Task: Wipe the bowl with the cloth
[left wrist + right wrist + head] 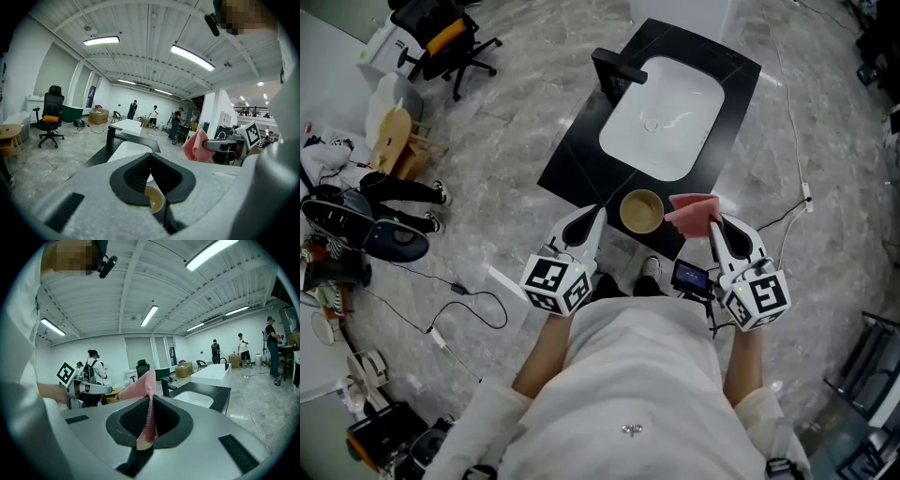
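Your left claw [596,217] is clamped on the rim of the empty bowl [641,211]. Your right claw [713,225] pinches the pink cloth [694,213] just beside it.

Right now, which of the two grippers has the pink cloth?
The right gripper: the pink cloth is pinched between its shut jaws, while the left gripper is shut on the tan bowl rim instead.
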`<move>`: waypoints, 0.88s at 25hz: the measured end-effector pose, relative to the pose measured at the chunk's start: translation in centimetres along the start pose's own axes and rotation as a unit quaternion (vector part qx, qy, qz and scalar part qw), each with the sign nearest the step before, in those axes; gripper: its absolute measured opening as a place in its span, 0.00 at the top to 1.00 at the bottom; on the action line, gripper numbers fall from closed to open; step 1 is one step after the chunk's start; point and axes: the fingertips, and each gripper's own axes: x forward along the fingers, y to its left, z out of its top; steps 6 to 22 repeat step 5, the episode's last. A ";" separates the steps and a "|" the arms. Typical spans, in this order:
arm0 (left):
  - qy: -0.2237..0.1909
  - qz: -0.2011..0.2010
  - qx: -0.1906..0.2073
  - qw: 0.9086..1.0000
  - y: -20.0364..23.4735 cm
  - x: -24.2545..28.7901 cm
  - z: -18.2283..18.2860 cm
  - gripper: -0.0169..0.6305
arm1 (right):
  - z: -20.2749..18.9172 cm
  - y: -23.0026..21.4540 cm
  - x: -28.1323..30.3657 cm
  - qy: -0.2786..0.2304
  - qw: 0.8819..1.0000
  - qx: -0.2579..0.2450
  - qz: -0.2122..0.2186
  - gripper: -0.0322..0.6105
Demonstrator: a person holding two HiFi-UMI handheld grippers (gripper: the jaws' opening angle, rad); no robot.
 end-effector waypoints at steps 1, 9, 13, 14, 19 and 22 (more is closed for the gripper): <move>0.001 -0.001 0.000 1.000 0.0 0.0 -0.1 0.95 | -0.1 0.0 0.0 0.000 1.000 0.000 0.000 0.93; 0.006 -0.003 0.004 1.000 -0.1 0.0 -0.5 0.95 | -0.4 0.3 -0.1 0.004 1.000 -0.002 0.001 0.93; 0.006 -0.003 0.004 1.000 -0.1 0.0 -0.5 0.95 | -0.4 0.3 -0.1 0.004 1.000 -0.002 0.001 0.93; 0.006 -0.003 0.004 1.000 -0.1 0.0 -0.5 0.95 | -0.4 0.3 -0.1 0.004 1.000 -0.002 0.001 0.93; 0.006 -0.003 0.004 1.000 -0.1 0.0 -0.5 0.95 | -0.4 0.3 -0.1 0.004 1.000 -0.002 0.001 0.93; 0.006 -0.003 0.004 1.000 -0.1 0.0 -0.5 0.95 | -0.4 0.3 -0.1 0.004 1.000 -0.002 0.001 0.93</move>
